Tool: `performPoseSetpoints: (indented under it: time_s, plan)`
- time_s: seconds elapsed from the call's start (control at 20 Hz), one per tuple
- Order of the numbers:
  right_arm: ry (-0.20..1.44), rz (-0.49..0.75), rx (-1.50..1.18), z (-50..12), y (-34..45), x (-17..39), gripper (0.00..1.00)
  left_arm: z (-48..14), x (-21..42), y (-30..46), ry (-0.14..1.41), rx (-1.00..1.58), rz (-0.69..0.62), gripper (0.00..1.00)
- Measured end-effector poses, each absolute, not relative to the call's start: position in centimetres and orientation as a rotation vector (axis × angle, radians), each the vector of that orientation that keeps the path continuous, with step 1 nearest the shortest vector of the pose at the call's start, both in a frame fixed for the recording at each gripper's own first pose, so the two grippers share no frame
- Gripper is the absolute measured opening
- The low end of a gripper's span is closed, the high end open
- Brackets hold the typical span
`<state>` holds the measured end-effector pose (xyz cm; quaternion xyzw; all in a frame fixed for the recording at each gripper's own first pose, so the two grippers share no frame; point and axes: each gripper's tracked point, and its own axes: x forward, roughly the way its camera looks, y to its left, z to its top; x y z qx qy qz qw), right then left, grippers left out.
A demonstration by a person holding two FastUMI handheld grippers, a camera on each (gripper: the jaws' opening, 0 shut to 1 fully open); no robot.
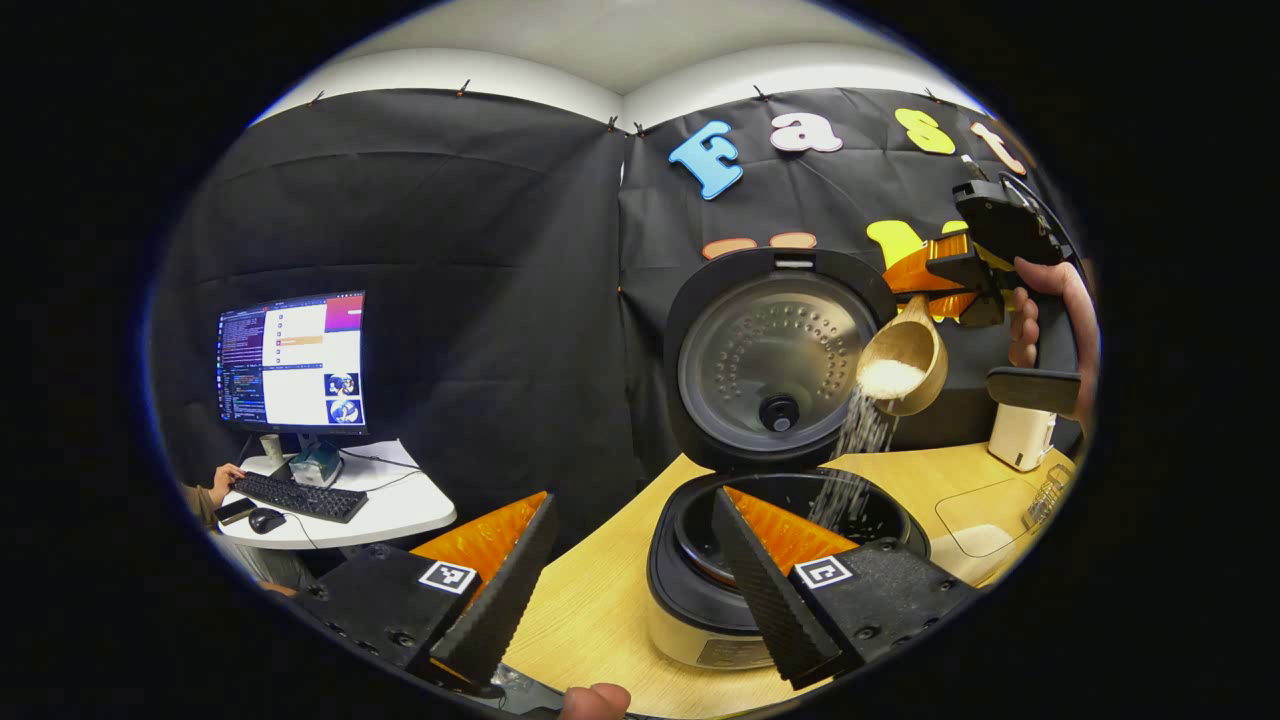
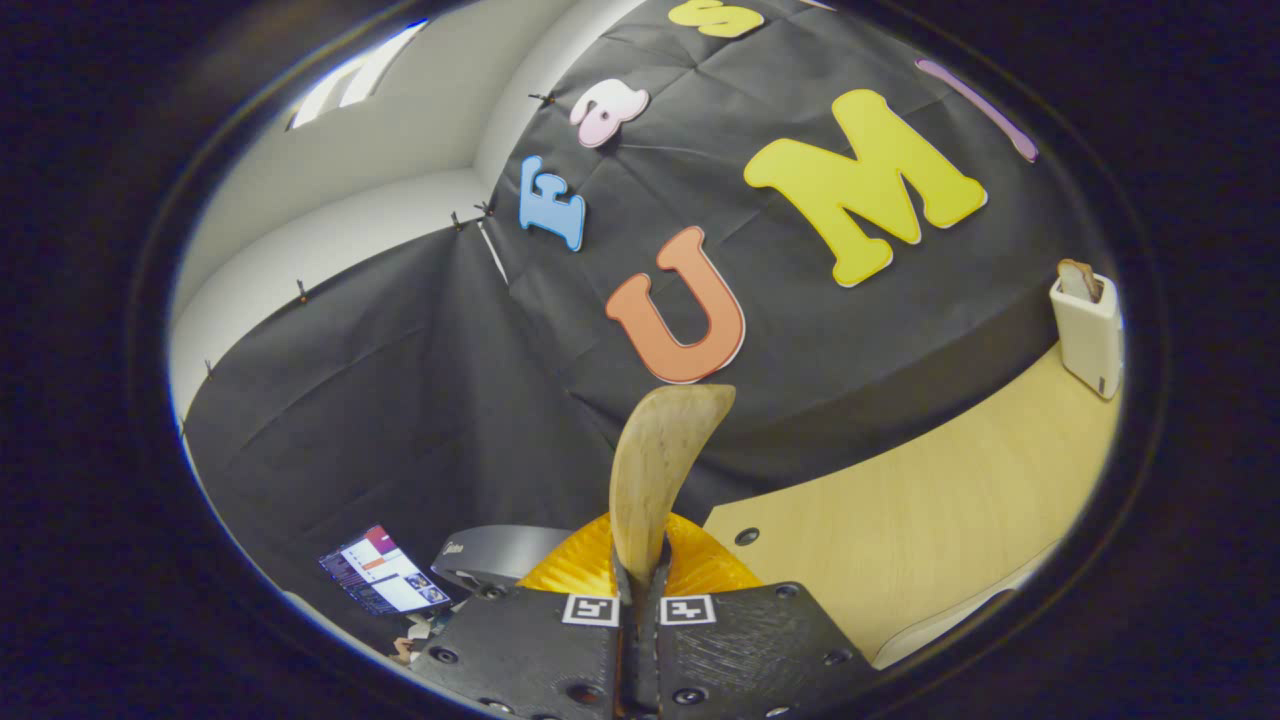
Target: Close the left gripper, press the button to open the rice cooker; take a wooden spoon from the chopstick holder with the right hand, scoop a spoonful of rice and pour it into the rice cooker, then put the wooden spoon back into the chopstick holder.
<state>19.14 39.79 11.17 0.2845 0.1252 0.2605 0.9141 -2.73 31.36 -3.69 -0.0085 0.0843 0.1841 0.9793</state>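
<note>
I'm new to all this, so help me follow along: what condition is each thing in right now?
Rice cooker: lid up, pot exposed.
Wooden spoon: tilted, rice spilling into the cooker.
Right hand-held gripper: shut on the wooden spoon.
Left hand-held gripper: open, holding nothing.
Monitor: switched on.

I make out very little that can be read. Each gripper body carries small square black-and-white marker tags, patterns and not words. The rice cooker has a pale label low on its front, too blurred for me to read, and a small light mark on its lid in the right gripper view, too small to tell.
</note>
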Motion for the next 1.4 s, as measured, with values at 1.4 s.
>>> performPoseSetpoints:
  time_s: [1.4]
  plan:
    - [-0.116, 0.431, 0.359, 11.2, 39.9, 14.5, 0.00, -4.2, -2.7, 31.5, 0.170, -0.064, 0.325, 0.99]
